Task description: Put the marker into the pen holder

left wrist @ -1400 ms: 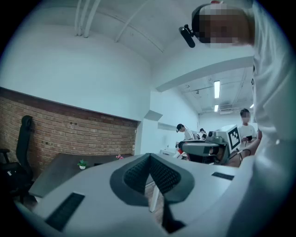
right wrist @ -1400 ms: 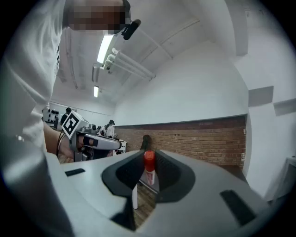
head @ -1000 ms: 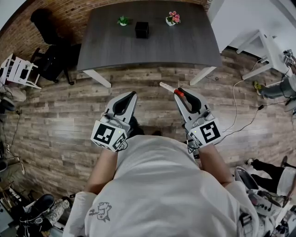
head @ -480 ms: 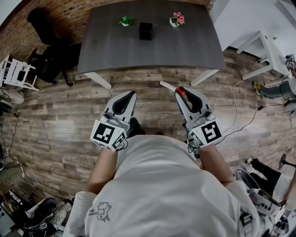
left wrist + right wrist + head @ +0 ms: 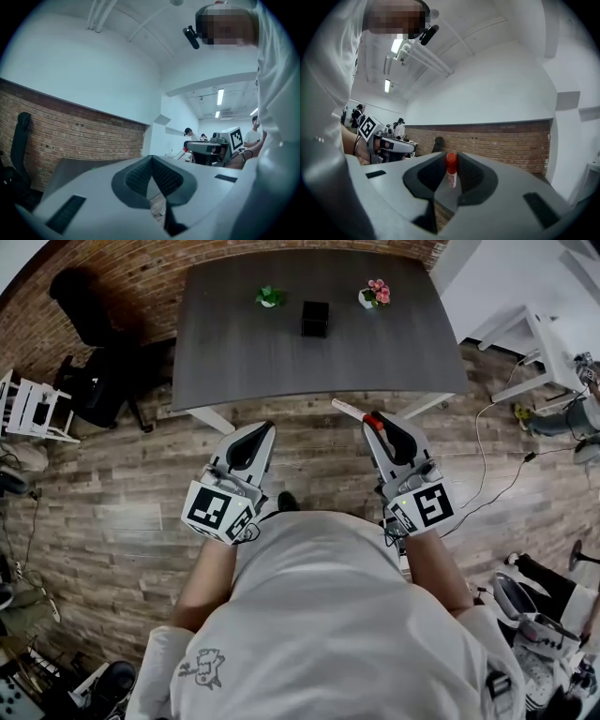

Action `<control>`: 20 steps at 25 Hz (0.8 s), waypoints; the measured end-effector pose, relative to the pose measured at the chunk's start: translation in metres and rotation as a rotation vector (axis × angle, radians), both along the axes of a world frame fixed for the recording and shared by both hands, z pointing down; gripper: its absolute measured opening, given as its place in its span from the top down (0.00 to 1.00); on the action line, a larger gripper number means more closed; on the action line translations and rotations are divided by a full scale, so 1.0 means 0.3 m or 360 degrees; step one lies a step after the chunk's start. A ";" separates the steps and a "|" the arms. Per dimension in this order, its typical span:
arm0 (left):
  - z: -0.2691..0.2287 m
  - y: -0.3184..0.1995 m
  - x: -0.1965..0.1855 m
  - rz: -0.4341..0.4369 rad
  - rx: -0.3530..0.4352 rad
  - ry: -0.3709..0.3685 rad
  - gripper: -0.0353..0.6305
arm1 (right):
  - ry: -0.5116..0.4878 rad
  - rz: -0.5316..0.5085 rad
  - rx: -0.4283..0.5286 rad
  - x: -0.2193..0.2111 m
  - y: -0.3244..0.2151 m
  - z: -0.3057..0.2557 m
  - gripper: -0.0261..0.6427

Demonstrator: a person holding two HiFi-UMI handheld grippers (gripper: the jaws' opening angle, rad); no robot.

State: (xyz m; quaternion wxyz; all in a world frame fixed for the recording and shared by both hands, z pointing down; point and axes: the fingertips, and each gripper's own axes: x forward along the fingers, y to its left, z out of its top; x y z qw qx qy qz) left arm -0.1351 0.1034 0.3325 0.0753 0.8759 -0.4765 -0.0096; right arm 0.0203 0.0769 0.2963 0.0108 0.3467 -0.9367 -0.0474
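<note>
In the head view my right gripper (image 5: 372,420) is shut on a white marker (image 5: 349,410) with a red cap, which sticks out to the left of the jaw tips. The right gripper view shows the marker (image 5: 450,172) upright between the pads, red cap on top. My left gripper (image 5: 263,427) is level with it at the left, shut and holding nothing; its pads meet in the left gripper view (image 5: 151,159). Both hang over the wood floor just short of the dark grey table (image 5: 244,362). The black pen holder (image 5: 315,319) stands at the table's far middle.
A small green plant (image 5: 270,297) and a pink flower pot (image 5: 376,293) flank the holder. A black office chair (image 5: 94,352) and a white stool (image 5: 37,407) stand at the left. A white table (image 5: 548,334) and floor cables (image 5: 483,451) lie at the right.
The table has drawn nearer and shifted right in the head view as the person steps forward. Both grippers keep their pose, and the marker stays in the right one.
</note>
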 end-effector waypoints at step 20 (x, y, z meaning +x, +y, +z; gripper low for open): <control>0.035 -0.209 -0.046 -0.0006 -0.0058 -0.0012 0.93 | -0.0030 -0.0015 -0.0057 -0.058 -0.232 0.032 0.85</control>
